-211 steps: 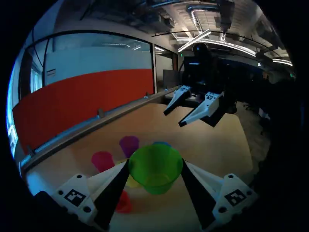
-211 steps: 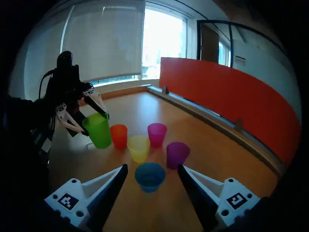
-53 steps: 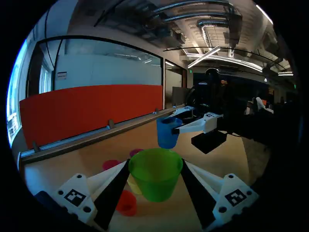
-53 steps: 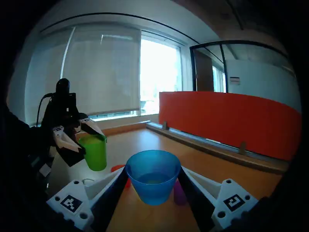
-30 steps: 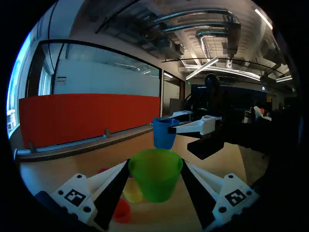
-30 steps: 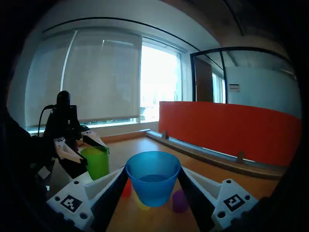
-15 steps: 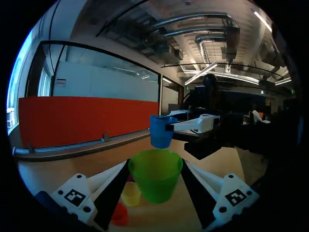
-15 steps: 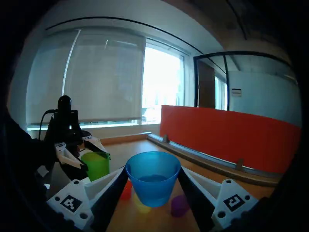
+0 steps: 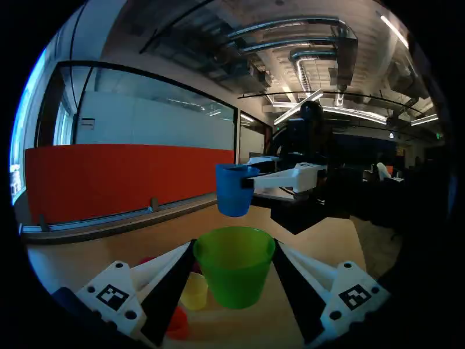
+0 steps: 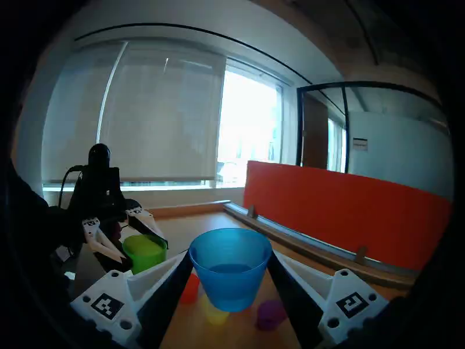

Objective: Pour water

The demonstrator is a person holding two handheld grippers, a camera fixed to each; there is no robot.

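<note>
In the left gripper view my left gripper [image 9: 233,273] is shut on a green cup [image 9: 234,267], held upright above the table. Farther off there, the right gripper [image 9: 247,177] holds a blue cup [image 9: 232,189] higher up and slightly left. In the right gripper view my right gripper [image 10: 231,282] is shut on that blue cup [image 10: 231,273], upright, with water in its lower part. The left gripper [image 10: 131,235] with the green cup [image 10: 144,251] hangs lower at the left there.
A red cup [image 9: 177,323] and a yellow cup [image 9: 193,291] stand on the wooden table [image 9: 325,238] below. In the right gripper view red [image 10: 189,289], yellow [image 10: 215,315] and purple [image 10: 270,314] cups sit under the blue cup. An orange partition [image 10: 349,203] edges the table.
Over the last second the right gripper has raised the blue cup and brought it closer over the green cup. Seven seconds ago the blue cup stood on the table between open fingers.
</note>
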